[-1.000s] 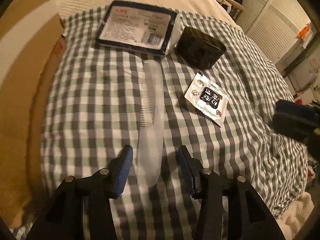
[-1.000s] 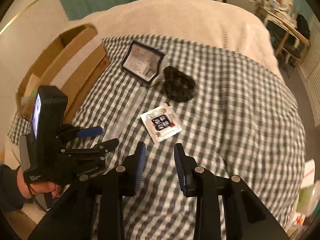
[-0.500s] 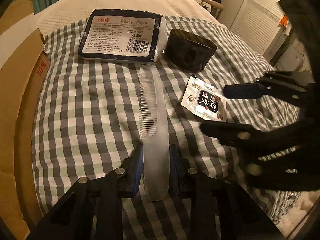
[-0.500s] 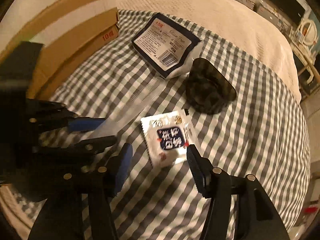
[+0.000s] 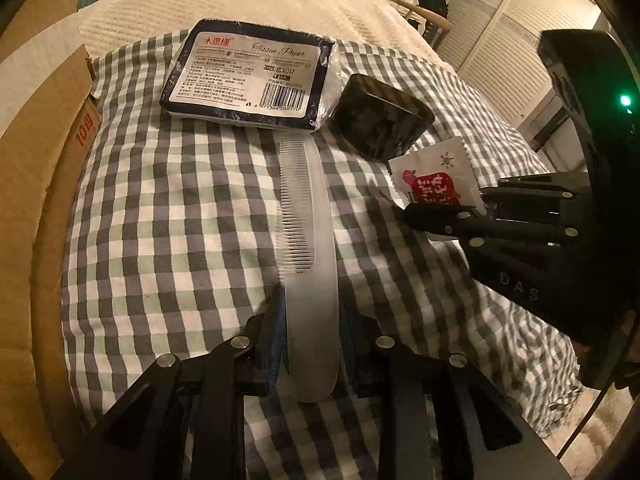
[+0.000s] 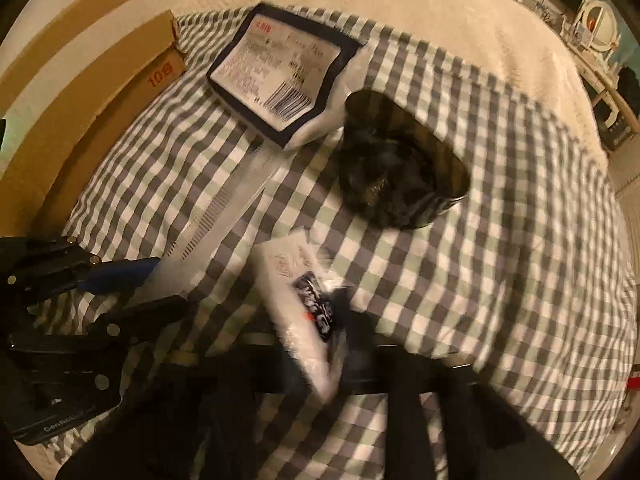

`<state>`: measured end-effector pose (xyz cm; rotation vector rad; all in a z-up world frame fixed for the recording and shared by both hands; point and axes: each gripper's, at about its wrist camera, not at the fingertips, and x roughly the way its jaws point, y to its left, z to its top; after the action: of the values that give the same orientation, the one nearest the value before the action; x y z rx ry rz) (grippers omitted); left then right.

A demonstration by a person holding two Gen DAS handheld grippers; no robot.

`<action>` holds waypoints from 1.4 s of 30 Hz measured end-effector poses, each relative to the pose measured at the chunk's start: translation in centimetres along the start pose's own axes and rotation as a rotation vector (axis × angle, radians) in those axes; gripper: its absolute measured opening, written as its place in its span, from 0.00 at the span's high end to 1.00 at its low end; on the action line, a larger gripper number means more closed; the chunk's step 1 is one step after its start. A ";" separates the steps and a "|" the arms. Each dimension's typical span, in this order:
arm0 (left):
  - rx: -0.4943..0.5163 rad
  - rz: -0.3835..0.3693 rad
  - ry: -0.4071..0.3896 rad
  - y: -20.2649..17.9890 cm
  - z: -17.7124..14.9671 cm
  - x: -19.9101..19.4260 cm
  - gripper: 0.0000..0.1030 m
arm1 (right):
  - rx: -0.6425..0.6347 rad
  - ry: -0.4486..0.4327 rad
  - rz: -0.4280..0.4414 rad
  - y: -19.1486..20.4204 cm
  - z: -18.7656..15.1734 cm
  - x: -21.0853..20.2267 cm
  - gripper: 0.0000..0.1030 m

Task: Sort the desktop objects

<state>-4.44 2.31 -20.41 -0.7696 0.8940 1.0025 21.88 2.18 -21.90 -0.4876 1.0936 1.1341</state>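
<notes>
Checked cloth over cream bedspread; cardboard box at left edge; white louvred doors behind

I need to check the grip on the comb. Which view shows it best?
The left wrist view: the comb lies sharp and full length, its handle between the left tool fingers. The right wrist view shows it blurred and slanted, its handle end meeting that tool.

One comb, one sachet, one tin
</notes>
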 end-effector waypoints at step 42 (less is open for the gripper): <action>-0.167 0.177 -0.302 7.1 4.8 -24.8 0.75 | 0.062 -0.356 0.208 13.3 8.3 -24.8 0.97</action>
<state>-16.31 -0.14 2.89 -0.6627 0.6298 1.3237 13.25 2.24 6.11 -0.1151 0.8773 1.3063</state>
